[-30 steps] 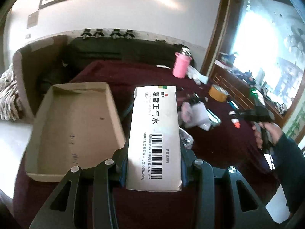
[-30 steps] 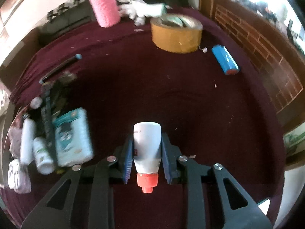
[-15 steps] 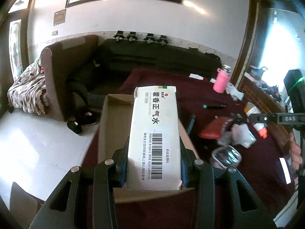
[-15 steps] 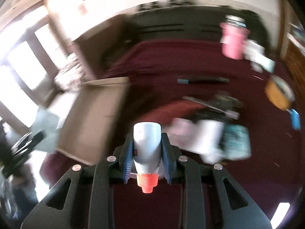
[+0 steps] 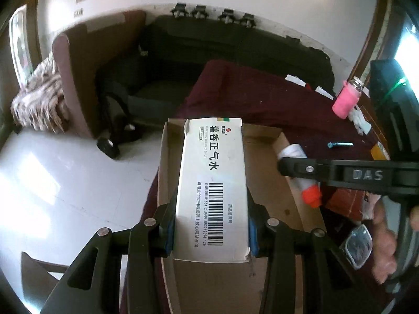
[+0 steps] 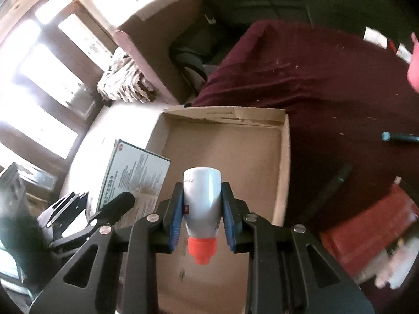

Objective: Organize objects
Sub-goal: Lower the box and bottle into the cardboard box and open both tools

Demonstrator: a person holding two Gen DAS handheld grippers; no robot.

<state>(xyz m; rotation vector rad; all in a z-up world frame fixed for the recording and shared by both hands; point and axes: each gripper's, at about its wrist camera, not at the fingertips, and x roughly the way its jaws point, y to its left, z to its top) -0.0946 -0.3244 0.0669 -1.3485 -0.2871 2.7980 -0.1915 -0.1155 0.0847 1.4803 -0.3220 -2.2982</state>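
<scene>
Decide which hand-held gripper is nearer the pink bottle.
Right. The right hand-held gripper hangs over the box's side toward the pink bottle; the left hand-held gripper is farther away.

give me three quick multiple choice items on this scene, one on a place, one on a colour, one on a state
1. Where does the white bottle hang?
A. over the cardboard tray
B. over the floor
C. over the sofa

2. What colour is the bottle's cap?
A. blue
B. orange-red
C. green

3. How is the left gripper?
A. open and bare
B. shut on the white medicine box
C. shut on a pen

Answers: 1 A, the tray's brown floor shows behind the bottle in the right wrist view; 2 B, the cap is orange-red in both views; 3 B, both pads press the box's long sides.
</scene>
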